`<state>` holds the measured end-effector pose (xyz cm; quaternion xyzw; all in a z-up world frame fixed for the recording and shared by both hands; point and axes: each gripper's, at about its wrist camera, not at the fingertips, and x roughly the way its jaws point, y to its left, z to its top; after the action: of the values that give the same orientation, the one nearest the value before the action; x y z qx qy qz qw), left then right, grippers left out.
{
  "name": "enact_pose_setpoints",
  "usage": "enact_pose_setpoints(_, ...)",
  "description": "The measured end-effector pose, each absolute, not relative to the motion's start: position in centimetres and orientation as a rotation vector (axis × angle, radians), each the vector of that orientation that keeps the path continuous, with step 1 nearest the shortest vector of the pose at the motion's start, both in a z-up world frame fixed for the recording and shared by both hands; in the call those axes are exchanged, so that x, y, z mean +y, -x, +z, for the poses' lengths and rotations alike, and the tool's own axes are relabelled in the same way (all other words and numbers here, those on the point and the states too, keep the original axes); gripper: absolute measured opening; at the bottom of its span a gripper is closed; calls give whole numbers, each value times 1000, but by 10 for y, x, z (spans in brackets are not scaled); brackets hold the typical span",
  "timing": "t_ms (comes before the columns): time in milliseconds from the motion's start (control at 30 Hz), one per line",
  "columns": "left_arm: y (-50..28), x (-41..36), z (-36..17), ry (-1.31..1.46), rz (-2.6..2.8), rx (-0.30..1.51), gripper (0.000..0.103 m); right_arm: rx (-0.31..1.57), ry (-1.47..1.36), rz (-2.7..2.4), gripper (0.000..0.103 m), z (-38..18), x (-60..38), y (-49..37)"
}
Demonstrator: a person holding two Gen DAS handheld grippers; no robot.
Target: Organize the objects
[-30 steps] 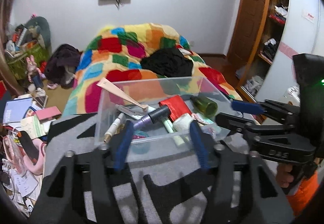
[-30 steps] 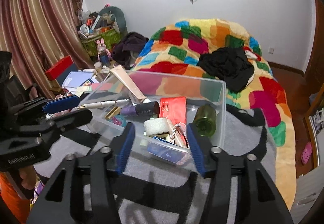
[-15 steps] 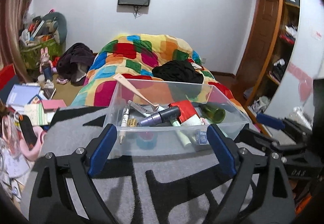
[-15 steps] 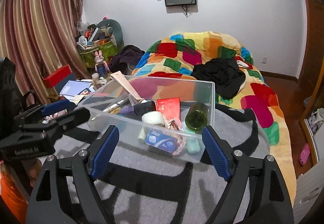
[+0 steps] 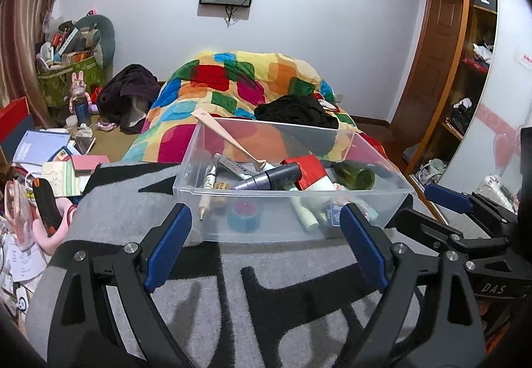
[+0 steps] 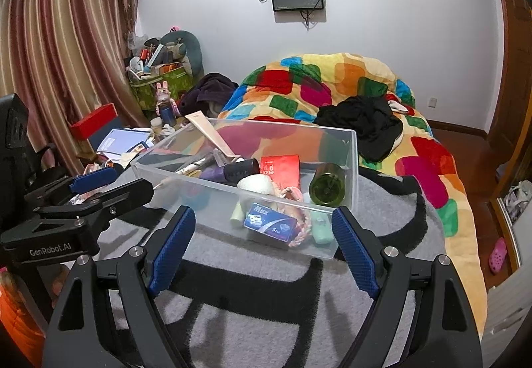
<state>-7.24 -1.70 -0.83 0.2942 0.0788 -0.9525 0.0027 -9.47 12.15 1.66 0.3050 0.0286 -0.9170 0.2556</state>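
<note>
Looking along the left gripper, its blue-padded jaws stand wide apart with nothing between them, poised above the grey-and-black rug just short of the clear plastic bin. Inside the bin lie a purple tube, a red packet, a green bottle on its side, a white pen and a long pink tube leaning over the back wall, probably because it is too long to lie flat. The right gripper's fingers enter from the right edge.

From the right gripper, also spread wide and empty, the bin's near corner sits between the fingertips' lines of sight. A blue packet, a white roll and a braided cord crowd the near wall. The small things are gathered in the bin, so the scene fits either a sorted lot or one awaiting sorting.
</note>
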Motion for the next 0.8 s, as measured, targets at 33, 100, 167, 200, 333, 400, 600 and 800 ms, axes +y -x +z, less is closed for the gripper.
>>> enact_pose_setpoints(33,72,-16,-8,-922,-2988,238,91,78,-828,-2489,82,16,121,95)
enact_pose_setpoints(100,72,-14,-8,-923,-2991,229,91,76,-830,-2487,82,16,122,95)
enact_pose_setpoints(167,71,-13,-7,-924,-2994,225,91,71,-832,-2482,82,16,122,95)
enact_pose_setpoints(200,71,-13,-7,-924,-2996,223,91,67,-834,-2480,82,15,122,95)
enact_pose_setpoints(333,71,-12,-6,-923,-2999,211,91,60,-839,-2479,83,15,123,95)
enact_pose_setpoints(400,71,-11,-6,-921,-3000,210,91,57,-839,-2479,84,15,123,95)
enact_pose_setpoints(600,70,-12,-5,-919,-2999,211,91,64,-841,-2484,84,15,123,95)
enact_pose_setpoints(800,70,-12,-5,-918,-2998,210,91,55,-842,-2485,84,14,124,95)
